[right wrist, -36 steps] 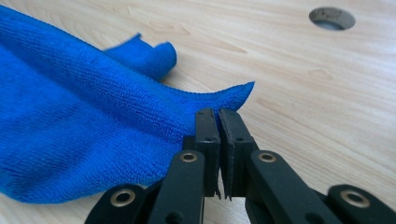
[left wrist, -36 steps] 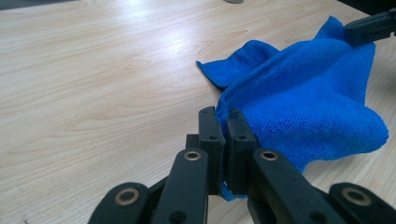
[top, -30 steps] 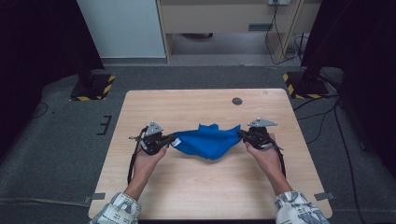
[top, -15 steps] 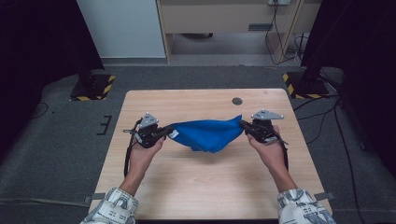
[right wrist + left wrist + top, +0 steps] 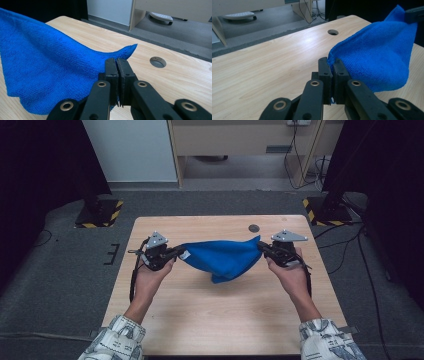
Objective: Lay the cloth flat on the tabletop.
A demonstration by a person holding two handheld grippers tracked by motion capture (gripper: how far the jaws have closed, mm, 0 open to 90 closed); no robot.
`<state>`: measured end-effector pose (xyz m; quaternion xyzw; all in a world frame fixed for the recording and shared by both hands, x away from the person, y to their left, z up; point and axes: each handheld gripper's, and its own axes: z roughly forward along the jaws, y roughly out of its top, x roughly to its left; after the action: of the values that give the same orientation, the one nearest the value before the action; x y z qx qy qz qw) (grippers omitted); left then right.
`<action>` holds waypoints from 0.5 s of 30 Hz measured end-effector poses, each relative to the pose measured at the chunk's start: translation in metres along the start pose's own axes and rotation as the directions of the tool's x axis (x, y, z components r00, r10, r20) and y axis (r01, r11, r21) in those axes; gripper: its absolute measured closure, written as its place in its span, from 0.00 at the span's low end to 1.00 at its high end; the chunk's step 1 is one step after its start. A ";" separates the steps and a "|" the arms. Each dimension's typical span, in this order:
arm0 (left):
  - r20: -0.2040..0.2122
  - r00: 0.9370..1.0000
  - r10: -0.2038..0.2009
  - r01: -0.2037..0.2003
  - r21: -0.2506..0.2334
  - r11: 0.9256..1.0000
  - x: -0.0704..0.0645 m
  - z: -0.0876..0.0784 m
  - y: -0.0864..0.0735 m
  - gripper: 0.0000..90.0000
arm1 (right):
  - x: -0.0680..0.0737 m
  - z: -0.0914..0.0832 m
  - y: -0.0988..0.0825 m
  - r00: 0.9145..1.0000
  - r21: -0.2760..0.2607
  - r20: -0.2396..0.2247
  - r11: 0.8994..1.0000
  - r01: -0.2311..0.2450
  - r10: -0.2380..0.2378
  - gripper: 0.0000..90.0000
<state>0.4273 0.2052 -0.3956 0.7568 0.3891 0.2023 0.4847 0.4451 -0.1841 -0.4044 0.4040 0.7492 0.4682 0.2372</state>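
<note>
No brand or readable writing showed anywhere; a small white tag (image 5: pixel 185 255) sat at the cloth's corner just beside the left tongs, too small to read.

The left tongs (image 5: pixel 176 253), held in the person's left hand (image 5: pixel 152 275), were pressed together on one corner of the blue terry microfibre cloth (image 5: pixel 225 259); in the left gripper view the two black jaws stood tight against each other at the left tongs (image 5: pixel 331 65) with the cloth's edge (image 5: pixel 377 60) pinched between them. From there the cloth stretched across to the right tongs (image 5: pixel 262 248), sagging in a pouch between the two, its lowest fold hanging just above the light wooden table (image 5: pixel 225 320). In the right gripper view the right tongs (image 5: pixel 116 64) were likewise clamped shut on the opposite corner of the cloth (image 5: pixel 47 72), a pointed flap sticking out just past the tips. The round cable hole (image 5: pixel 254 228) in the table lay beyond the right tongs.

Against the picture from a second before, both tongs were higher and farther apart, and the cloth, then bunched low on the table between them, was now lifted and drawn out wider.
</note>
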 end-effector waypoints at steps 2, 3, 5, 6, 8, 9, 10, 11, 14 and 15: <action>0.001 1.000 0.005 -0.005 -0.004 1.000 0.000 -0.002 0.003 0.97 | 0.000 -0.002 0.004 1.000 -0.005 -0.001 1.000 0.006 -0.006 0.98; -0.001 1.000 0.007 -0.007 -0.006 1.000 0.000 -0.003 0.005 0.97 | 0.000 -0.004 0.006 1.000 -0.011 0.001 1.000 0.003 -0.003 0.98; -0.002 1.000 0.006 -0.006 -0.011 1.000 0.000 -0.005 0.007 0.97 | 0.000 -0.006 0.009 1.000 -0.022 -0.002 1.000 0.002 -0.002 0.98; -0.003 1.000 0.007 -0.007 -0.014 1.000 0.000 -0.006 0.008 0.97 | 0.001 -0.007 0.011 1.000 -0.022 0.000 1.000 0.005 -0.005 0.98; -0.002 1.000 0.005 -0.005 -0.023 1.000 0.000 -0.008 0.011 0.97 | 0.002 -0.008 0.014 1.000 -0.027 -0.001 1.000 0.008 -0.008 0.98; -0.002 1.000 0.004 -0.004 -0.026 1.000 -0.001 -0.009 0.011 0.97 | 0.002 -0.009 0.015 1.000 -0.030 0.001 0.999 0.009 -0.009 0.98; -0.002 1.000 0.007 -0.007 -0.026 1.000 -0.001 -0.009 0.012 0.97 | 0.002 -0.009 0.016 1.000 -0.031 0.001 0.999 0.012 -0.012 0.98; -0.002 1.000 0.008 -0.008 -0.027 1.000 -0.001 -0.010 0.012 0.97 | 0.001 -0.010 0.017 1.000 -0.035 0.001 0.999 0.014 -0.014 0.98; -0.001 1.000 0.010 -0.010 -0.029 1.000 -0.001 -0.011 0.014 0.97 | 0.001 -0.012 0.020 1.000 -0.043 0.002 0.999 0.006 -0.006 0.98; -0.001 1.000 0.010 -0.010 -0.032 0.999 -0.001 -0.012 0.014 0.97 | 0.001 -0.012 0.022 1.000 -0.048 0.004 0.999 0.008 -0.008 0.98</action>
<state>0.4242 0.2077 -0.3777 0.7507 0.3824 0.2112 0.4956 0.4436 -0.1842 -0.3795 0.3961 0.7390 0.4842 0.2501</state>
